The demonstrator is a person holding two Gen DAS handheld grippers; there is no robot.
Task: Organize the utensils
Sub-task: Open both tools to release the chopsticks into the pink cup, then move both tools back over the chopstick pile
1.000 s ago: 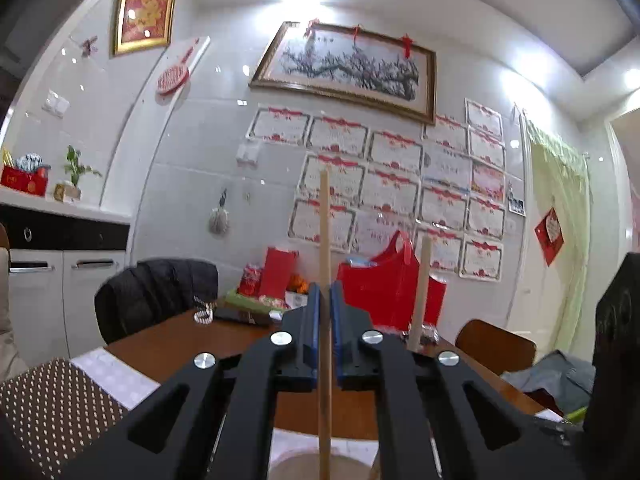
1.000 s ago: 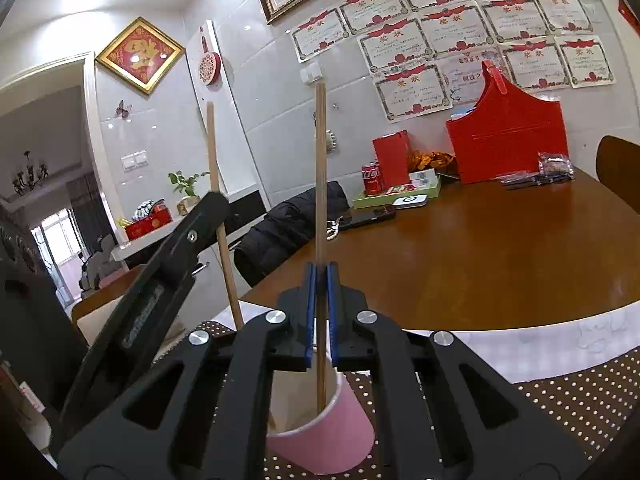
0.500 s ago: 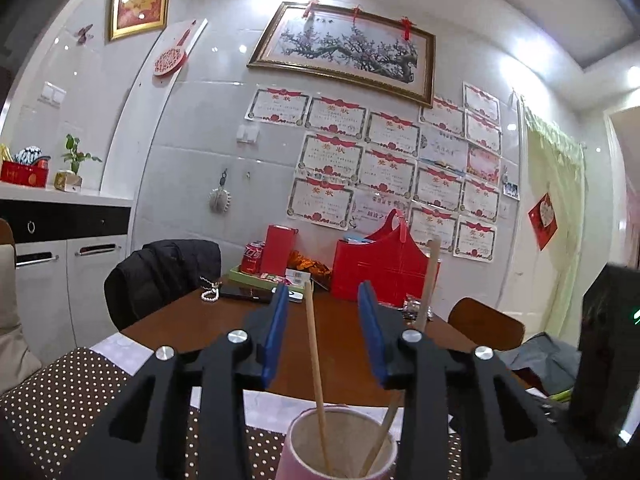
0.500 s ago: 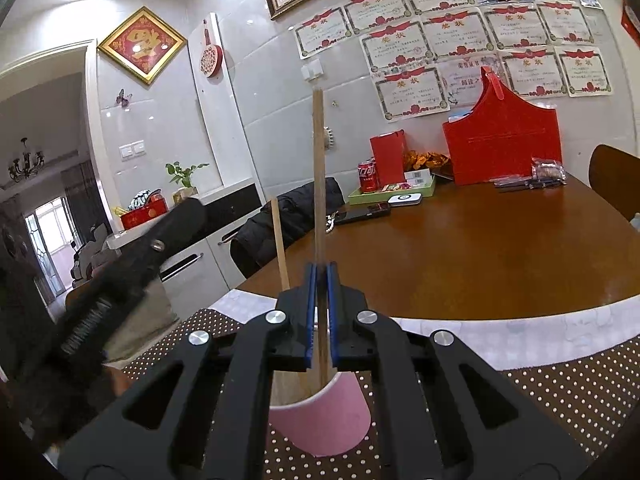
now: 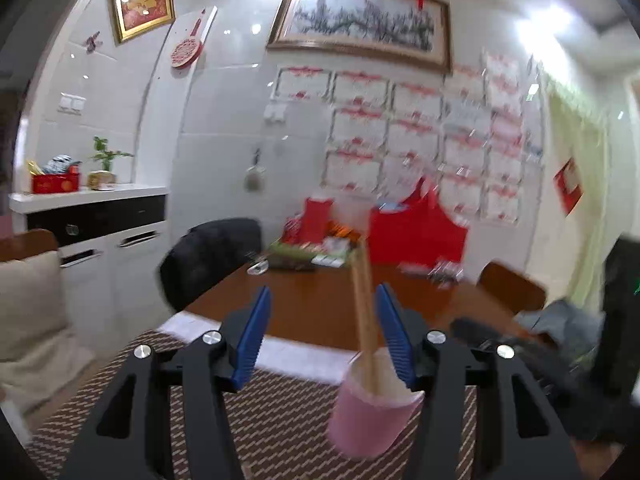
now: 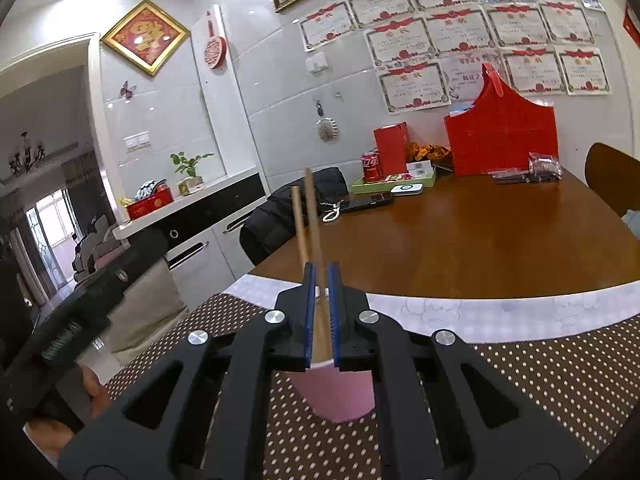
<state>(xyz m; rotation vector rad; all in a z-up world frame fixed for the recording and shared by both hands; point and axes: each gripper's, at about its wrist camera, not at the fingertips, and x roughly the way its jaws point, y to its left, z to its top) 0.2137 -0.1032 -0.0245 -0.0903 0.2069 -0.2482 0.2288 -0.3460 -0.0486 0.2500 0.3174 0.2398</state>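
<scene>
A pink cup point(image 5: 368, 416) point(image 6: 332, 396) stands on a brown patterned placemat point(image 6: 540, 380). In the left wrist view a blurred wooden chopstick point(image 5: 363, 312) stands in it. My left gripper point(image 5: 323, 289) is open and its jaws are still opening. That chopstick shows between them close to the right pad, touched by neither. My right gripper point(image 6: 321, 268) is shut on a second chopstick point(image 6: 314, 220), which leans left with its lower end in the cup. The other chopstick point(image 6: 298, 220) leans beside it.
The wooden table point(image 6: 460, 240) carries a red gift bag point(image 6: 500, 136), a red can point(image 6: 371, 166), a green tray and a phone point(image 6: 366, 202) at the back. A black jacket point(image 6: 280, 216) hangs on a chair. A hand point(image 6: 94, 394) holds a black tool at lower left.
The left gripper opened, let go of its chopstick into the cup and drew back leftward. The right gripper's chopstick sank lower and now tilts left.
</scene>
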